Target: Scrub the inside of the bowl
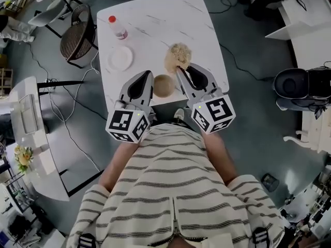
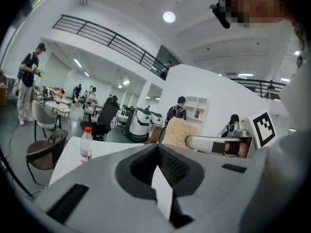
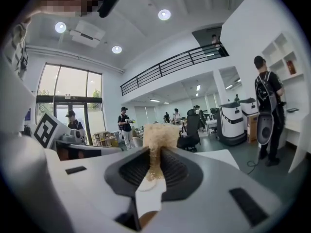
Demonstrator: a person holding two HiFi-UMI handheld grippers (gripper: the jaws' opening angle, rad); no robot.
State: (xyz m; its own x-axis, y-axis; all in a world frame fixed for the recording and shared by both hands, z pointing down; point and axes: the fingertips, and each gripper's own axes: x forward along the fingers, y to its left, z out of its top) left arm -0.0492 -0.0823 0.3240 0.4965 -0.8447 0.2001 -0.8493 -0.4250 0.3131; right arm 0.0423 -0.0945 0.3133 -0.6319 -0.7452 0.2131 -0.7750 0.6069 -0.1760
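Observation:
A small brown bowl (image 1: 163, 85) stands near the front edge of the white marble table (image 1: 155, 19), between my two grippers. My right gripper (image 1: 179, 70) is shut on a beige fibrous scrubber (image 1: 177, 57), which sticks out past its tips just beyond the bowl. In the right gripper view the scrubber (image 3: 157, 136) is pinched between the jaws of the right gripper (image 3: 154, 154). My left gripper (image 1: 146, 77) sits at the bowl's left side, apart from it. Its jaws meet in the left gripper view (image 2: 158, 148) with nothing held. The scrubber (image 2: 176, 132) shows there too.
A white plate (image 1: 120, 58) lies left of the scrubber. A clear bottle with a red cap (image 1: 118, 28) lies further back; it also shows in the left gripper view (image 2: 86, 144). A dark chair (image 1: 77, 37) stands off the table's left side. People stand in the background.

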